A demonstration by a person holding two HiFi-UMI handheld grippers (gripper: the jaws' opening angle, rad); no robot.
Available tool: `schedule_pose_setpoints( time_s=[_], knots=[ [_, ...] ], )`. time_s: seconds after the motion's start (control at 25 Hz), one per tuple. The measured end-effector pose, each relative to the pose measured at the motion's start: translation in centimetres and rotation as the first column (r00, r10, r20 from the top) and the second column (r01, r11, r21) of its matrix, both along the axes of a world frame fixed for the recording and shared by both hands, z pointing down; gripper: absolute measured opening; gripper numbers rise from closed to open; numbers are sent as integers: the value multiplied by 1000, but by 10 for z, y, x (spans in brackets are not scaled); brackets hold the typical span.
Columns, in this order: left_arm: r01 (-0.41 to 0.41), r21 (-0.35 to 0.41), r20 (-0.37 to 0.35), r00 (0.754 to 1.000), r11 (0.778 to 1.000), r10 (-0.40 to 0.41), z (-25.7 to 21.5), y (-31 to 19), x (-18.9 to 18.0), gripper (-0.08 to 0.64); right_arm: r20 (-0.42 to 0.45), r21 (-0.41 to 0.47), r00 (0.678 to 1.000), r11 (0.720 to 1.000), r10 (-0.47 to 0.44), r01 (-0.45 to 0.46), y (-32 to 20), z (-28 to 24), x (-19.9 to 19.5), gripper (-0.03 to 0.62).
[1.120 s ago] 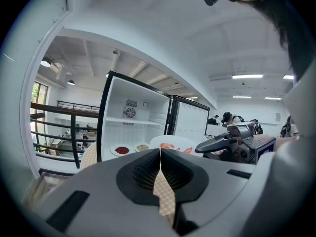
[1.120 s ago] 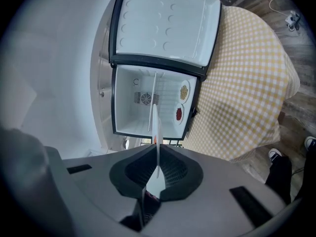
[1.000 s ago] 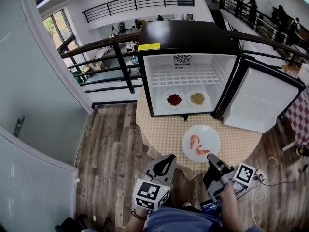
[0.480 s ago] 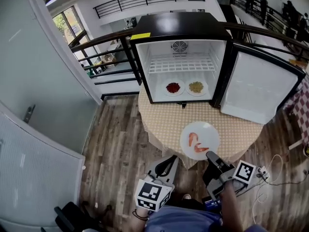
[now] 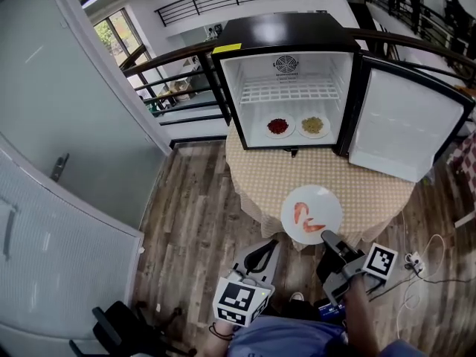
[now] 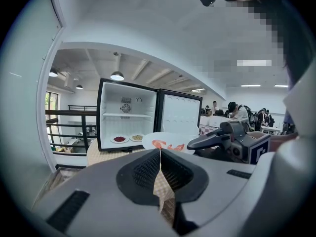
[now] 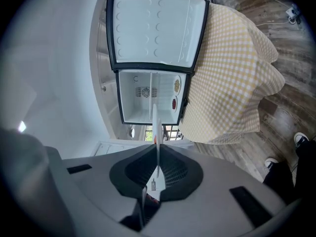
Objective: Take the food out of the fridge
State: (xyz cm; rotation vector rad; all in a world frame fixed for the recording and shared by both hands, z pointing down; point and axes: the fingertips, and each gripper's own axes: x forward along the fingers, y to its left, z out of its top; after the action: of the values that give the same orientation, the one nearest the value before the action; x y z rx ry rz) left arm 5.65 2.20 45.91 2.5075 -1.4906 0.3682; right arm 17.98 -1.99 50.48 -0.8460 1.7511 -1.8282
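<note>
Two dishes, the red plate (image 5: 278, 126) and the yellowish plate (image 5: 313, 125), sat far inside the fridge (image 5: 282, 32). The right tongs (image 5: 328, 237) pinched the shrimp plate (image 5: 321, 199) by its near rim above the near edge of the surface (image 5: 372, 192). The left tongs (image 6: 159, 154) were closed and empty. Seen edge-on between the right jaws, that one-sided grip might tilt, spilling the shrimp (image 5: 306, 219).

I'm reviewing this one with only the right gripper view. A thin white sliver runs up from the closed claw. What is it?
Observer: It's a white plate seen edge-on. In the head view the right claw pinches its near rim.
Operator: Is anything on it?
Observer: Two orange shrimp-like pieces lie on it.
Operator: And the left claw?
Observer: The left claw is shut on nothing, held low beside the right one and short of the table.
</note>
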Motion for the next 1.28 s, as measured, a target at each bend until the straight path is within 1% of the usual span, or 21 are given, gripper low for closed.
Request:
schedule_pose_setpoints(
  time_s=[0.24,0.56,0.72,1.04,1.28],
  knots=[
    [-23,13,-5,1000,1000,23,-5,9,-15,17,-8,4,1000,1000,13,-13,17,-2,-17,26],
    [-83,4,-20,996,997,83,-5,45,-54,17,-22,12,996,996,92,-92,55,-11,-45,26],
    [-107,6,-34,994,994,107,-6,57,-69,17,-31,12,993,993,116,-116,74,-10,-58,26],
    [-163,16,-50,985,986,164,-8,73,-76,17,-43,29,987,988,154,-153,96,-14,-69,26],
    [-185,24,-58,981,982,186,-10,76,-76,17,-44,34,985,985,169,-167,102,-14,-70,26]
  ],
)
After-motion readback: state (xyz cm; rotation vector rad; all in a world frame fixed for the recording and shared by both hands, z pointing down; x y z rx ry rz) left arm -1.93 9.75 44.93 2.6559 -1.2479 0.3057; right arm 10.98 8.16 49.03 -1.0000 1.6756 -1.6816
